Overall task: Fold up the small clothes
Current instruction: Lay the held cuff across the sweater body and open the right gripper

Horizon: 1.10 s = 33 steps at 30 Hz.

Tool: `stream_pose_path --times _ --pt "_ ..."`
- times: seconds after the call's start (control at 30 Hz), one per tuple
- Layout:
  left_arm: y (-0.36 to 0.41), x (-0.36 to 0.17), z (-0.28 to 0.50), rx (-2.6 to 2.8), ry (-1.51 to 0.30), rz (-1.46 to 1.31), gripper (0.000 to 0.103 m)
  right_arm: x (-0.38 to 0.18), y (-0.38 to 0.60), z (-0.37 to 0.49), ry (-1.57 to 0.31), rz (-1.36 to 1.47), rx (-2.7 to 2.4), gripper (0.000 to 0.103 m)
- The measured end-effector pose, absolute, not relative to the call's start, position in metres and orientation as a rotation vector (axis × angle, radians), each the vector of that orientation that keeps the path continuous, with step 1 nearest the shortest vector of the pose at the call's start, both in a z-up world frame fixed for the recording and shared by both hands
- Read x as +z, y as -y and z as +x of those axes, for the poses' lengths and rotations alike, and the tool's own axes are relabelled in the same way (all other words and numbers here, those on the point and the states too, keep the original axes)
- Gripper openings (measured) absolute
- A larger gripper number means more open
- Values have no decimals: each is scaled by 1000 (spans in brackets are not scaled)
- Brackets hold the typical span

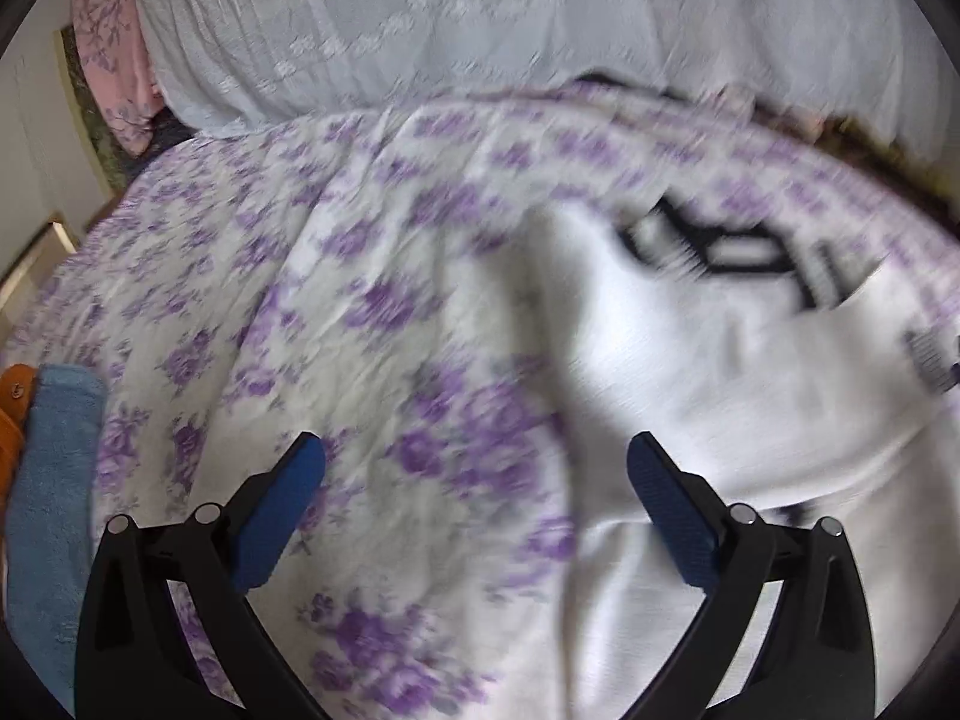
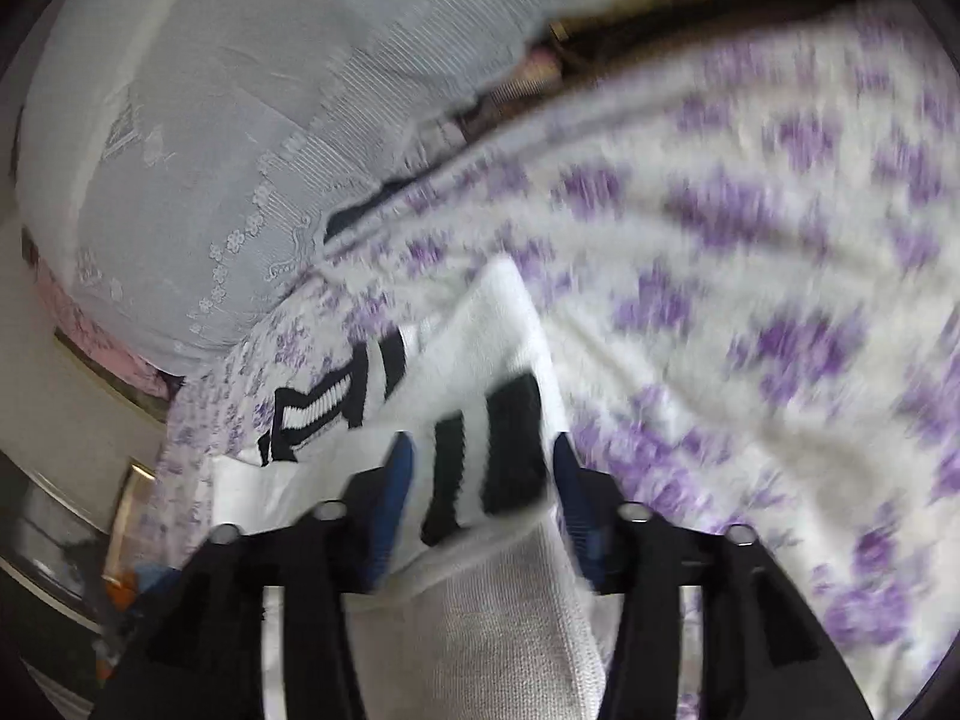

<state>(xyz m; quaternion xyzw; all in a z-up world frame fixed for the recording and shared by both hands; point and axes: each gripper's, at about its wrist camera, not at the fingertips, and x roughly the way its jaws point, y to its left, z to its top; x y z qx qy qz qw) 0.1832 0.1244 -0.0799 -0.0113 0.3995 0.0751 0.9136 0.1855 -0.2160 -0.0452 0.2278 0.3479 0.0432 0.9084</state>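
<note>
- Left gripper: jaws stand wide apart with nothing between them. Both blue pads are bare and face each other over the floral bedsheet.
- Right gripper: jaws drawn in narrow and clamped on a white sock with black stripes. The striped cuff band sits directly between the blue fingers; white knit fabric runs from there toward 6 o'clock, down the middle of the right wrist view.
- Second striped piece: lies at about 9 to 10 o'clock from the right gripper, resting on the sheet. Whether it is a separate sock or part of the held one cannot be told from the blurred frame.
- In the left wrist view the white garment spreads from about 1 to 4 o'clock of the left gripper, on the sheet, with a black printed marking at its far end. Its near edge passes under the right-hand finger; contact cannot be confirmed.
- Bedsheet: white with purple flowers, wrinkled, covering the working surface in both views.
- White embroidered pillow: at 12 o'clock in the left wrist view, beyond the sheet; the same pillow shows at 10 to 11 o'clock in the right wrist view.
- Pink patterned cloth: at 10 o'clock, beside the pillow.
- Blue towel: at 8 o'clock, at the sheet's edge, well apart from the garment.
- Both frames are motion-blurred; fine detail is unreliable.
</note>
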Motion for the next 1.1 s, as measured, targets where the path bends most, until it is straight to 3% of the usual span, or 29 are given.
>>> stream_pose_path --times 0.2,0.4,0.43,0.47,0.53,0.67,0.9,1.1 --pt "-96 -61 204 -41 -835 -111 98 -18 175 212 -701 393 292 64" --pt "-75 -98 244 98 -914 53 98 -64 148 259 -882 464 381 65" --pt "-86 -109 249 184 -933 73 99 -72 156 262 -888 455 354 60" --pt "-107 -122 252 221 -965 21 99 -74 160 262 -877 442 356 47" --pt "-140 -122 248 143 -974 -192 99 -74 166 259 -852 380 349 43" --pt "-165 -89 241 262 -853 -186 99 -77 174 254 -802 362 366 44" --pt "-155 -116 283 350 -967 -26 99 -81 180 254 -777 408 412 47" --pt "-194 -116 282 376 -971 -240 99 -80 182 254 -764 433 411 47"
